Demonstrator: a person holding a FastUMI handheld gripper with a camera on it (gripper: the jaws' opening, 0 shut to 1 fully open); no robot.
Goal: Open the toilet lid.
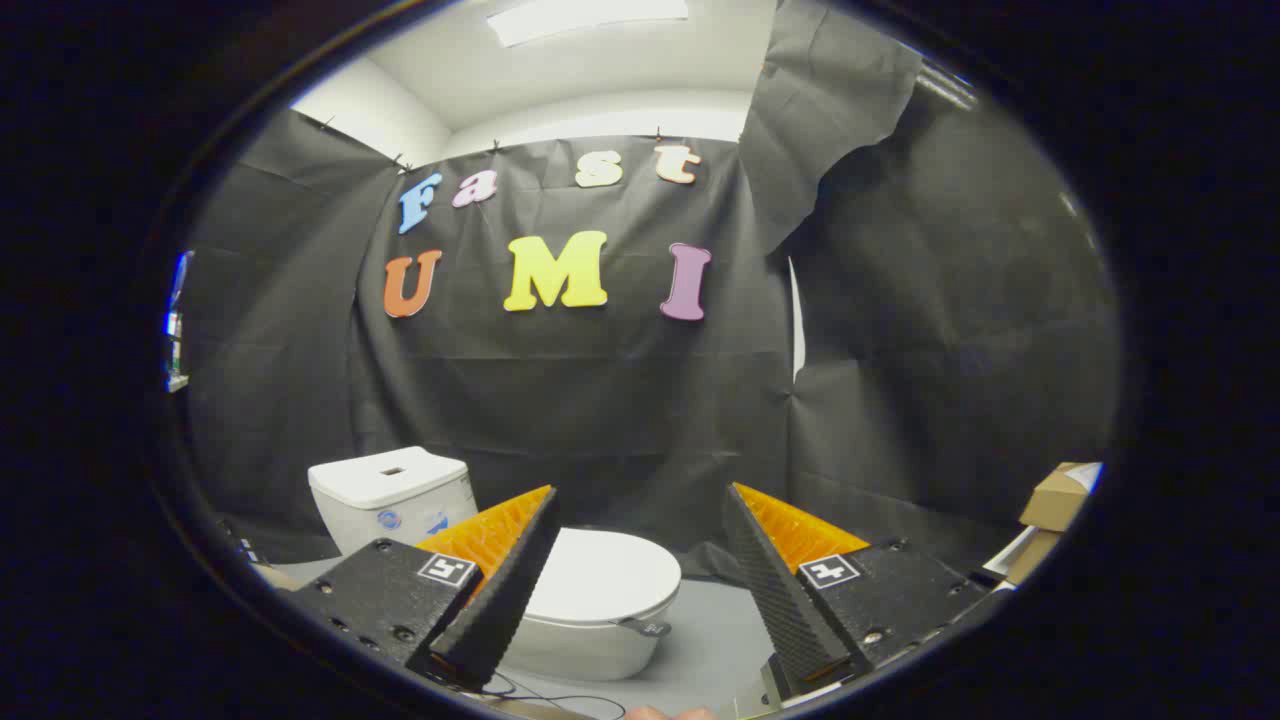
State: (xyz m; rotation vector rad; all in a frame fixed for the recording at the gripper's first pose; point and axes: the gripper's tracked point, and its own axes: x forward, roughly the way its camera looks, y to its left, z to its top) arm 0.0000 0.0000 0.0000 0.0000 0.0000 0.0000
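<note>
Held out ahead of me, my gripper has its two fingers spread wide apart, grasping nothing, with open air and the booth floor showing in the gap between them. Each finger rises from a dark block that carries a small square marker, and the ribbed inner faces turn toward one another. Beyond the fingers, and lower than they are, stands a white toilet. Its lid lies flat and closed over the bowl, a smooth oval partly hidden behind my left finger, with most of what I can see lying in the left part of the gap. The toilet's long axis runs on a slant: the tank sits at the far left end, close against the black cloth wall, and the rounded front of the lid points toward the near right. A small grey tab sticks out from the rim at that front right side. The fingertips are well apart from the lid and touch nothing. On the far right, beside the wall, sits a brown cardboard box. A thin dark cable trails across the grey floor near the base of my left finger.
</note>
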